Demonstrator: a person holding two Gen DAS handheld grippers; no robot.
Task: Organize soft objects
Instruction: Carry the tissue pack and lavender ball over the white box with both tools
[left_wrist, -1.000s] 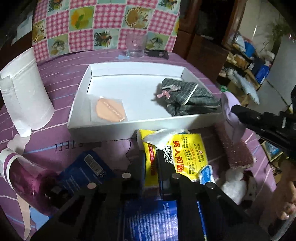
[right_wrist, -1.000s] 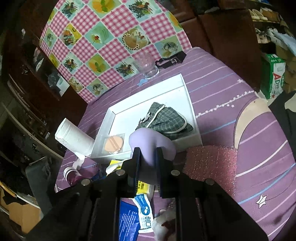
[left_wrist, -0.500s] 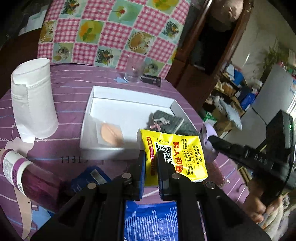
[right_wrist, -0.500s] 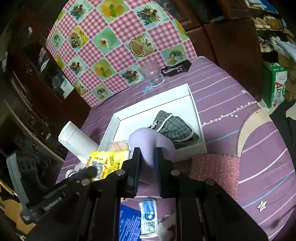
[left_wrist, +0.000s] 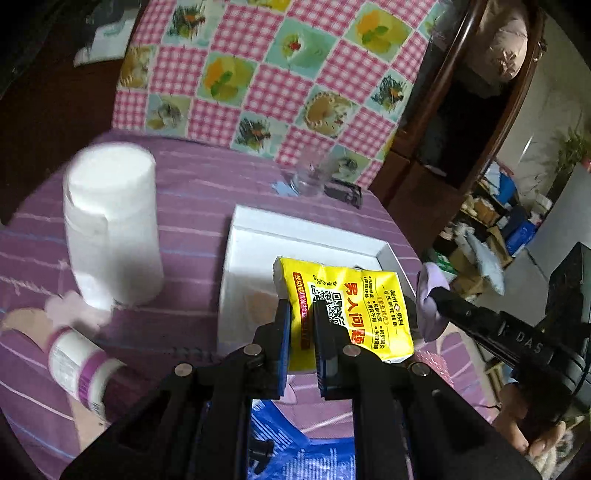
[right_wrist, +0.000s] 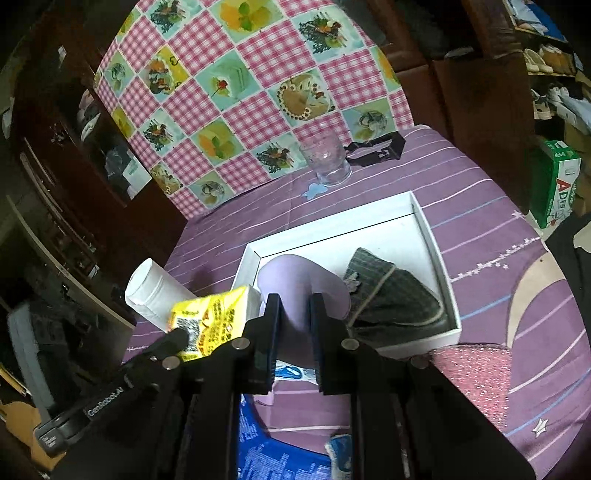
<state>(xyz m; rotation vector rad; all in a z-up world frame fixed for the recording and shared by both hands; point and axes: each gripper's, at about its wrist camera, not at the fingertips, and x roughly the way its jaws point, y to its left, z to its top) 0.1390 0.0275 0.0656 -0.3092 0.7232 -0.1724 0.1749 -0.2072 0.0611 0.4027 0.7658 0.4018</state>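
From the left wrist, our left tool (left_wrist: 301, 325) is clenched on the yellow packet (left_wrist: 347, 314), held above the near edge of the white box (left_wrist: 236, 240) — we should carry it over the rim before letting go.

From the right wrist, our right tool (right_wrist: 293, 325) grips the lilac soft piece (right_wrist: 295, 280) (over the box, beside the plaid cloth (right_wrist: 391, 295)); lower it into bare floor there.

A yellow tissue packet (left_wrist: 351, 314) with red lettering sits clamped between the left gripper (left_wrist: 302, 321) fingers, lifted over the white tray (right_wrist: 439, 254). A lilac soft pad (right_wrist: 295, 291) is pinched in the right gripper (right_wrist: 294, 314), beside the grey plaid cloth (right_wrist: 391, 295) lying crumpled in the tray.
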